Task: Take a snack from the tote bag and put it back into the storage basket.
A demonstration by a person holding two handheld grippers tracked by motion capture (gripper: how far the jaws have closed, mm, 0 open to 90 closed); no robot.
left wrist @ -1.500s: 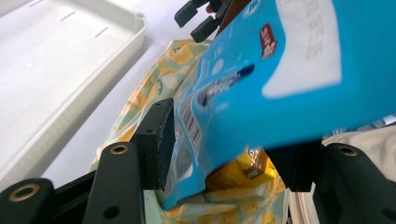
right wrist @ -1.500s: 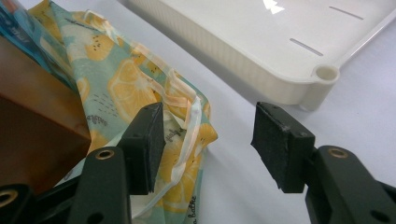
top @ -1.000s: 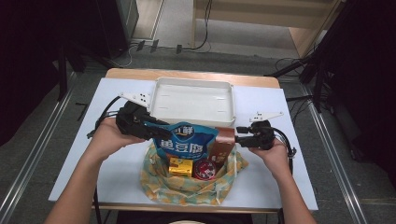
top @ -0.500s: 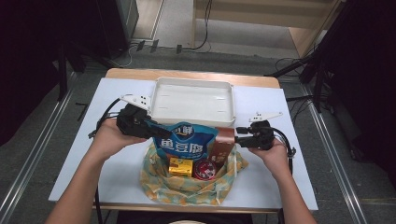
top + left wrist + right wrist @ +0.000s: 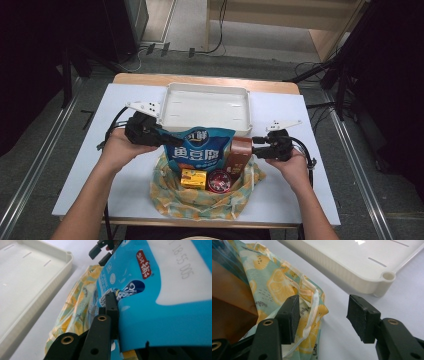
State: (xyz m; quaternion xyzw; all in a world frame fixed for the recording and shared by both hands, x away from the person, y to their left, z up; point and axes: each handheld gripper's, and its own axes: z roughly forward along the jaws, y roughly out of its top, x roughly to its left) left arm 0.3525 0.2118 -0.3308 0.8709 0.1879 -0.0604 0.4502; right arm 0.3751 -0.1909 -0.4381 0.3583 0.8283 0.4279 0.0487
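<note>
A person at a white surface [image 5: 80,170] worked at emptying a lemon-print cloth bag [image 5: 200,200], the step in hand being the lift of a blue snack pouch [image 5: 200,150] out of it; the left gripper [image 5: 150,132] had just been closing its fingers [image 5: 111,307], and in the left gripper view they pinched the pouch's edge, the foil caught between the pads; the pouch stood upright in the mouth of the bag, just in front of a white tray [image 5: 207,107], beside a brown box [image 5: 239,152], with a small yellow box [image 5: 193,177] and a round dark tin [image 5: 218,181] lying lower in the bag; the right gripper [image 5: 262,145] hovered at the bag's far side, its fingers [image 5: 290,317] spread apart and holding nothing, the cloth edge and its drawstring lying just by the inner pad; the next move, by the look of it, called for the left hand to raise the pouch clear of the cloth and carry it to the tray, while the right might pin the bag's rim to stop it riding up; the surface sat on a wooden table top [image 5: 200,80]; beyond it ran grey floor [image 5: 210,60], trailing cables [image 5: 310,70] and dark stands.
</note>
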